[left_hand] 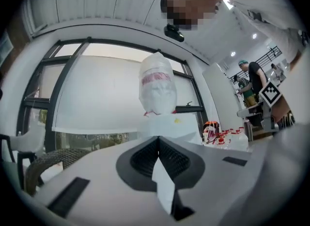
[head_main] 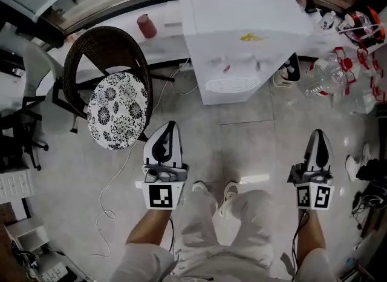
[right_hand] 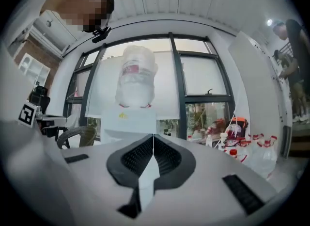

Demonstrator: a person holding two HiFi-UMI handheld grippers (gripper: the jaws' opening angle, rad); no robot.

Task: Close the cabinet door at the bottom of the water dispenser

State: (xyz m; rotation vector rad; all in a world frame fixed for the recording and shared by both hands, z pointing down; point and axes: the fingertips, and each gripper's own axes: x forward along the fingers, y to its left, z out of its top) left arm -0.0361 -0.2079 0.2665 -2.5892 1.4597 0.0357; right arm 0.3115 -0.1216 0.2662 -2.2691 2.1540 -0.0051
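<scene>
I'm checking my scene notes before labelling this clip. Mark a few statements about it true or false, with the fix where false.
1. The left gripper and right gripper are both shut, with nothing between their jaws. True.
2. In the head view, the wicker chair stands right of the water dispenser. False: it stands to its left.
3. A water bottle sits on top of the water dispenser. True.
4. The left gripper touches the water dispenser. False: bare floor lies between them.
</scene>
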